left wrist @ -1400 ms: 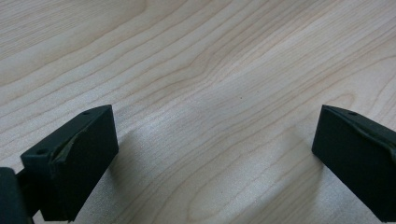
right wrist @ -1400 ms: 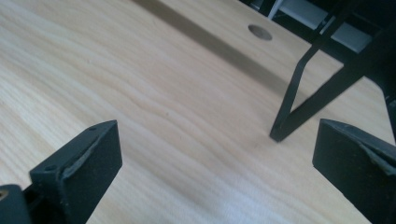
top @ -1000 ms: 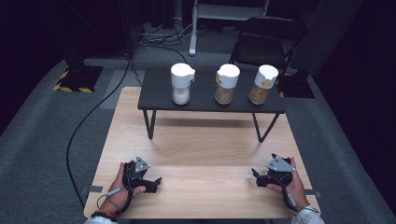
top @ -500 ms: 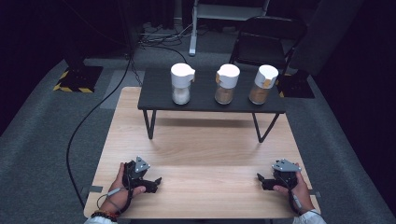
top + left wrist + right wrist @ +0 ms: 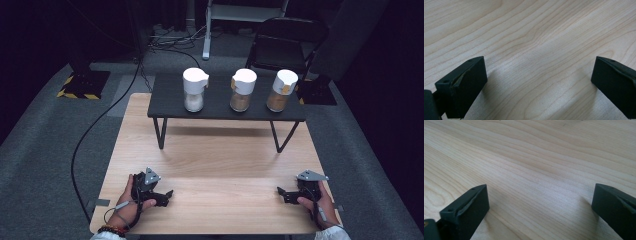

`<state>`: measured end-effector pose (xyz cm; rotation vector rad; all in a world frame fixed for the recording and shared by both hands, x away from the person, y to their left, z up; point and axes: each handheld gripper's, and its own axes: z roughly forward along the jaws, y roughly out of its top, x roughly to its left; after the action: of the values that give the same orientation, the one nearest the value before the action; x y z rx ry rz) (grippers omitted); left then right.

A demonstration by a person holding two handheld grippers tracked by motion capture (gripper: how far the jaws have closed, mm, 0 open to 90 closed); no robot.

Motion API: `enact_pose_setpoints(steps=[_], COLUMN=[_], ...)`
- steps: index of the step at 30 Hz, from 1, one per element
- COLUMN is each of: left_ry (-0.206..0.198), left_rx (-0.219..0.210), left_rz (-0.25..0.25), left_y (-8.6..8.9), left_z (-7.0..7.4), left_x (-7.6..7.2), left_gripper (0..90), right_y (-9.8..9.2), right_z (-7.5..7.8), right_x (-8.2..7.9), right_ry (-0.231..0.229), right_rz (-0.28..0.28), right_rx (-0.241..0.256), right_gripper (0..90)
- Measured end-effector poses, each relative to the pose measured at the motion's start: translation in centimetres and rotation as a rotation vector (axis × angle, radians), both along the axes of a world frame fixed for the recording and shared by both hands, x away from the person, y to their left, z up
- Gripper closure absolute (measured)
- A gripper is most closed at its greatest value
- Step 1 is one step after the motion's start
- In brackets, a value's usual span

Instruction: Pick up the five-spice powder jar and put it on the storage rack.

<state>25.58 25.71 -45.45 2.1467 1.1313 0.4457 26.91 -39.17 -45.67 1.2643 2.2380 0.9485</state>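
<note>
Jaws of both grippers stand wide apart with nothing between them. High view: the left gripper (image 5: 161, 196) rests at 7 o'clock on the wooden surface (image 5: 220, 165), the right gripper (image 5: 286, 193) at 5 o'clock; three white-capped jars (image 5: 194, 90) stand at 12 o'clock on a low black table (image 5: 225, 107), well apart from both. Reaching over its near edge could tip a jar if a jaw clips it. Left gripper view and right gripper view: bare wood grain between the spread jaws, which the high view cannot resolve.

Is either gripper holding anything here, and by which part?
Nothing is held: left gripper and right gripper are open over the light wooden table.
</note>
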Motion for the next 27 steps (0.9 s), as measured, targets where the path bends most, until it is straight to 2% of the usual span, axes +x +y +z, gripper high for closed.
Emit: enact_pose_setpoints(steps=[27], left_ry=[0.001], left_rx=[-0.001], left_rz=[-0.006], left_y=[-0.08], left_z=[0.0], left_x=[0.25], left_gripper=[0.1], right_y=[0.09], right_z=[0.01], right_x=[-0.1], right_ry=[0.003], right_rz=[-0.01], right_rx=[0.0], right_gripper=[0.0])
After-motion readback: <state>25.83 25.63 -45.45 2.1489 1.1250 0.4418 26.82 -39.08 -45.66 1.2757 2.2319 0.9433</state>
